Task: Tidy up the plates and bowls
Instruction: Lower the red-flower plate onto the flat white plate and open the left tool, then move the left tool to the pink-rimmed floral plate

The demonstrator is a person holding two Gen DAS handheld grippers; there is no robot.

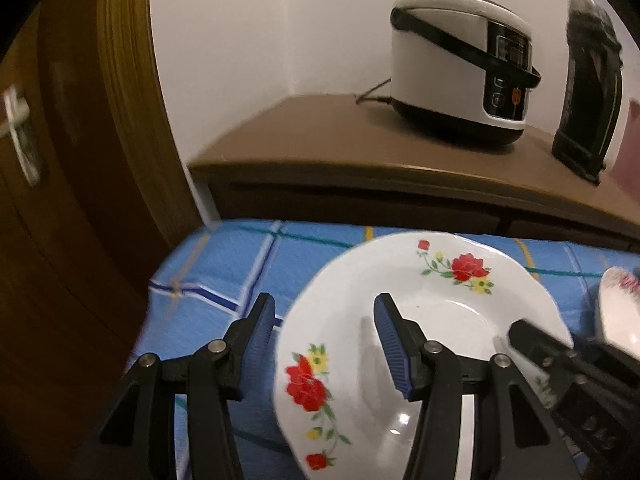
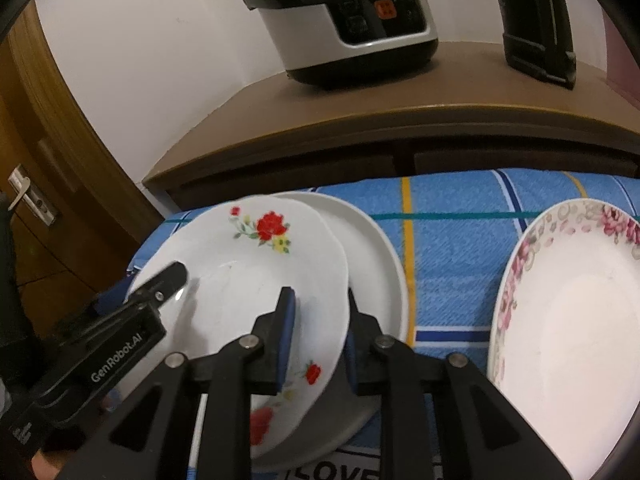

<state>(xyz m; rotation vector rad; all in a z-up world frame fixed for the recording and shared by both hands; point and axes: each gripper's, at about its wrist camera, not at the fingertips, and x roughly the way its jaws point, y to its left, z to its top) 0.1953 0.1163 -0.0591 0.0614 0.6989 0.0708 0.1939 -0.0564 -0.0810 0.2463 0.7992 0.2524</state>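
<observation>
At nine o'clock, the left gripper (image 1: 324, 318) straddles the red-flowered plate's (image 2: 256, 276) rim, jaws apart. That plate lies tilted on a plain white plate (image 2: 372, 248). At six, the right gripper (image 2: 318, 320) clamps its right rim. Bare blue checked tablecloth (image 2: 452, 256) separates them from a pink-flowered plate (image 2: 572, 328) at three o'clock.

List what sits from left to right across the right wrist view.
Door handle → left gripper → red-flowered plate → plain white plate → pink-flowered plate.
</observation>
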